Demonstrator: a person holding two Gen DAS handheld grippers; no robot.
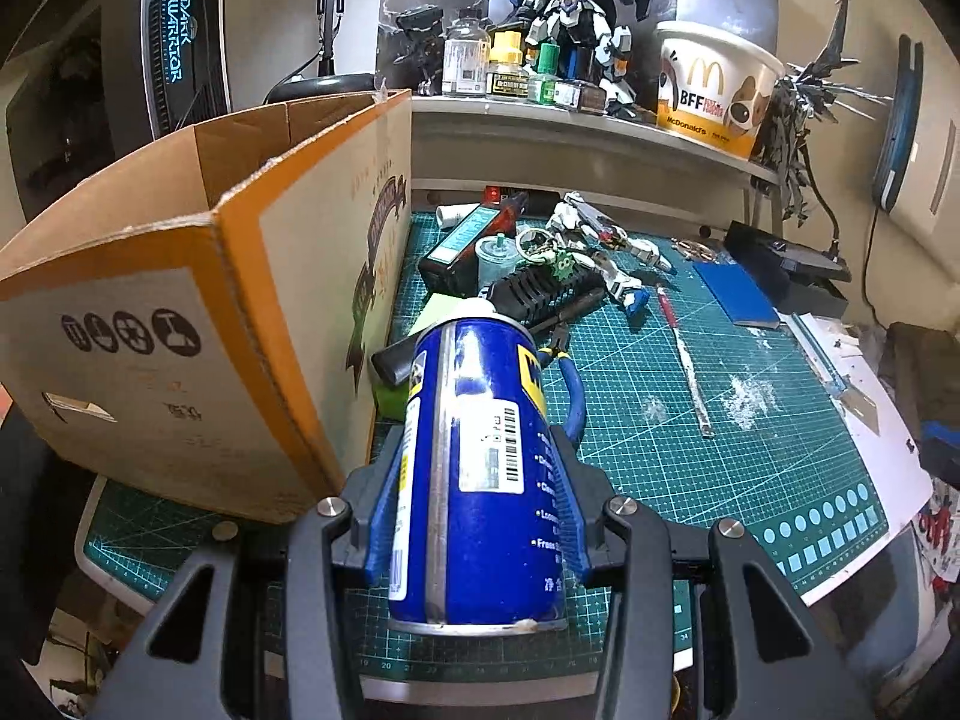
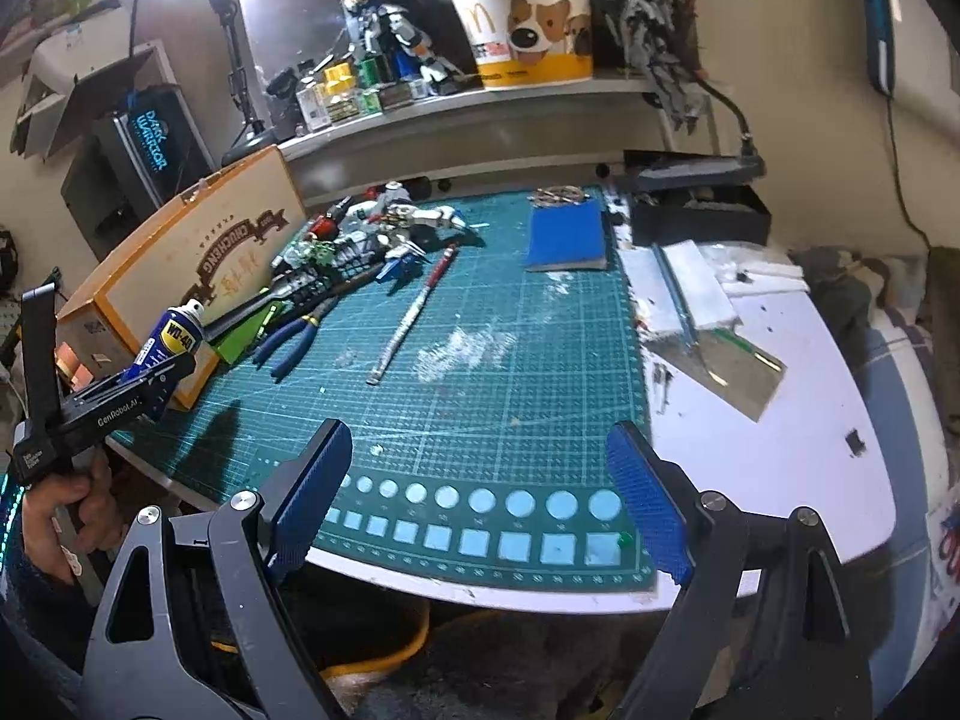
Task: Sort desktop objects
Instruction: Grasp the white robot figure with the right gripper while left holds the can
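The left hand-held gripper (image 1: 474, 516) is clamped on one blue spray can (image 1: 480, 468), its two blue pads pressing the can's sides. The can lies along the fingers, nozzle end pointing away, and is held off the surface, just beside the near corner of one open cardboard box (image 1: 180, 312). In the right wrist view the same can (image 2: 168, 342) shows tilted, nozzle up, in front of the box (image 2: 228, 246), and a hand (image 2: 66, 510) grips the gripper's handle from below, the tool angled downward toward the desk.

The right hand-held gripper (image 2: 480, 498) stands wide apart with nothing between its two blue pads, hovering over the near edge of one green cutting mat (image 2: 510, 360) and pointing down at it.

Beyond the can, on the mat, lie one pair of blue-handled pliers (image 2: 294, 336), one black ribbed tool (image 1: 546, 294) and one green pad (image 2: 240, 342) partly under them. Farther on is a heap of small items, including one white toy robot lying down (image 1: 606, 246); I cannot count the rest. To the right lie one thin red-and-white stick (image 2: 414, 312) and one blue notebook (image 2: 567, 237).

At the back, one shelf (image 1: 570, 120) carries one paper bucket (image 1: 714, 90), one standing model robot (image 1: 576, 6) and several small bottles.
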